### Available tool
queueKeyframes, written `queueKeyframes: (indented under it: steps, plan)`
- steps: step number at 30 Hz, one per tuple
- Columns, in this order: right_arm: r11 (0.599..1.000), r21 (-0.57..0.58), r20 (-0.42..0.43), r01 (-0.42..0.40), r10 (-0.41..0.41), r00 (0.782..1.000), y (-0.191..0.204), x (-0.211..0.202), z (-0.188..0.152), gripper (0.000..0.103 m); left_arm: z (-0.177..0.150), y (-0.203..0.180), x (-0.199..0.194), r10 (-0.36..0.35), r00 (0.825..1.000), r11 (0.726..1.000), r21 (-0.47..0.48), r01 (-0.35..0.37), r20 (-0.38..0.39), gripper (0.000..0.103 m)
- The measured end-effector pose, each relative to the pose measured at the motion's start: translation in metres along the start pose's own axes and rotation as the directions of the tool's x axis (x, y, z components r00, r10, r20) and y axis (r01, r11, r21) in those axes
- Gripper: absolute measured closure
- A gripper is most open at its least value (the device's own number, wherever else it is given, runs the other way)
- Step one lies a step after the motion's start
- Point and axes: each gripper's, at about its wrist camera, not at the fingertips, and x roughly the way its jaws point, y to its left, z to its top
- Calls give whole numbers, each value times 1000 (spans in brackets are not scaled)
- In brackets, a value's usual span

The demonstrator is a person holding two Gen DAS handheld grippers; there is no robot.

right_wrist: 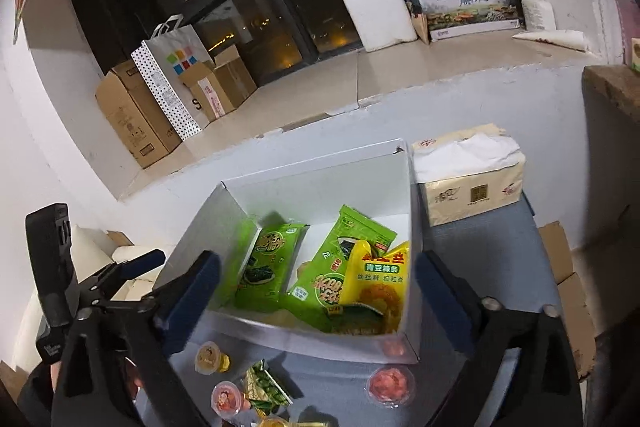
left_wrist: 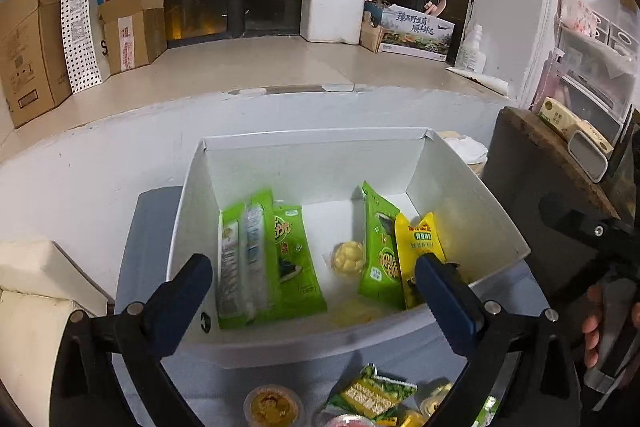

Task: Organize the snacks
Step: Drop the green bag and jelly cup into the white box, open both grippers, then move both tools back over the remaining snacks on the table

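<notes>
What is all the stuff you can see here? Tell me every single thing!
white box: one, white, open, on the grey table.
green packets: three, green, inside the box.
yellow packet: one, yellow, inside the box, right side.
jelly cups: several, pink and yellow, on the table before the box; one yellow in the box.
small green packet: one, green, among the cups.
tissue pack: one, beige, beside the box.
cardboard boxes: a few, brown, window ledge.
left gripper: open, empty.
right gripper: open, empty.
</notes>
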Motion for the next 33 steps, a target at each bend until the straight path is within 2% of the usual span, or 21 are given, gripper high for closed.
queueKeyframes:
  steps: [4, 8, 10, 12, 14, 16, 20, 23, 25, 32, 33]
  plan:
    - [1000, -10, -1, -10, 10, 1000, 2, -16, -7, 0, -7, -2, -20, 34, 999, 999, 9, -34, 13, 0]
    - [999, -46, 31, -19, 20, 999, 9, -51, -26, 0, -26, -7, -52, 9, 1000, 1000, -17, -9, 22, 0]
    - [997, -76, 50, -10, 14, 999, 13, -69, -41, 0, -43, -14, -70, -1, 999, 1000, -8, 2, 34, 0]
    - [993, -117, 43, 30, -25, 999, 18, -78, -57, 0, -62, -20, -88, -10, 999, 1000, -10, 10, 53, 0]
    - [986, -150, 35, 75, -70, 997, 19, -86, -82, 0, -86, -26, -105, -10, 998, 999, -38, 12, 67, 0]
    - [983, -166, 21, 80, -77, 997, 18, -88, -100, 0, -111, -29, -116, -33, 998, 998, -60, 36, 59, 0]
    - [975, -175, -60, 135, -147, 987, 7, -68, -121, 0, -155, -34, -127, -51, 999, 993, -110, 52, 15, 0]
    - [971, -187, -68, 147, -162, 984, 1, -51, -128, 0, -177, -35, -136, -29, 1000, 992, -126, 30, 7, 0]
    - [976, -176, -99, 130, -148, 984, -6, -31, -127, 0, -188, -31, -142, -24, 1000, 990, -141, 24, 2, 0]
    - [977, -127, -189, 171, -193, 963, -24, 35, -113, 0, -209, -5, -154, 33, 999, 982, -188, -37, -21, 0]
    - [978, -124, -195, 168, -190, 962, -25, 41, -112, 3, -210, -1, -154, 43, 999, 980, -192, -47, -23, 0]
